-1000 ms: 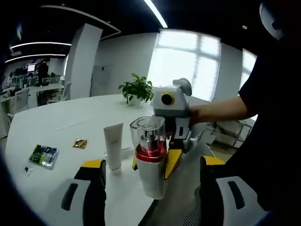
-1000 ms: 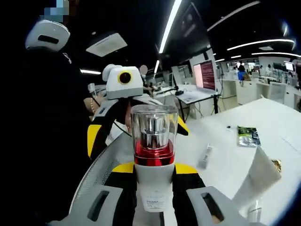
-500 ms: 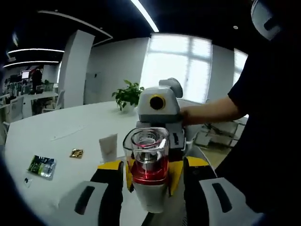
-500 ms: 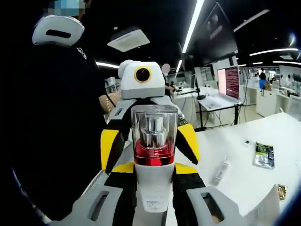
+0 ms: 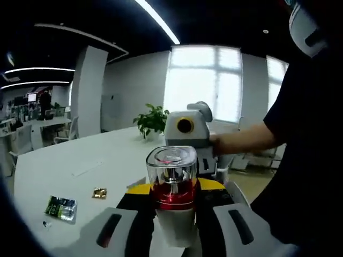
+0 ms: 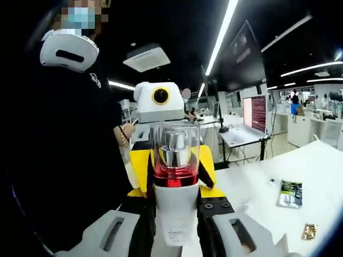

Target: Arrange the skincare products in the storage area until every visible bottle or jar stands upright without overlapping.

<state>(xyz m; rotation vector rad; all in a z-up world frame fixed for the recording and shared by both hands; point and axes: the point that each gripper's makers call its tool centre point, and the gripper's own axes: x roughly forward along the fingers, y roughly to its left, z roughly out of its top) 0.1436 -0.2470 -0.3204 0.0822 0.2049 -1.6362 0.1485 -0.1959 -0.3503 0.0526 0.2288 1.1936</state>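
bench point(image 5: 64, 166): white, round-edged, wide; seen beyond the claws in both views, with no storage area that I can make out on it.
person point(image 6: 69, 150): dark top, a forearm point(image 5: 241, 142) reaching in behind the right claw.
plant point(image 5: 153, 119): small potted one, far across the bench, well apart from the work.
left claw point(image 5: 174, 235): jaws drawn in close on either side of the pump bottle's white body; appears to be gripping it.
right claw point(image 6: 174, 235): jaws likewise pressed to the bottle's white body from the opposite side, so both claws hold the same bottle.
pump bottle point(image 5: 172, 195): upright, clear cap over a silver pump, red collar, white base; held in the air between the two claws, above the bench edge rather than standing on it.
green sachet point(image 5: 60, 208): lying flat on the bench.
gold packet point(image 5: 99, 193): small, flat, near the sachet.
progress: early by my judgement; this bottle is upright but not set down, and placing it is left.
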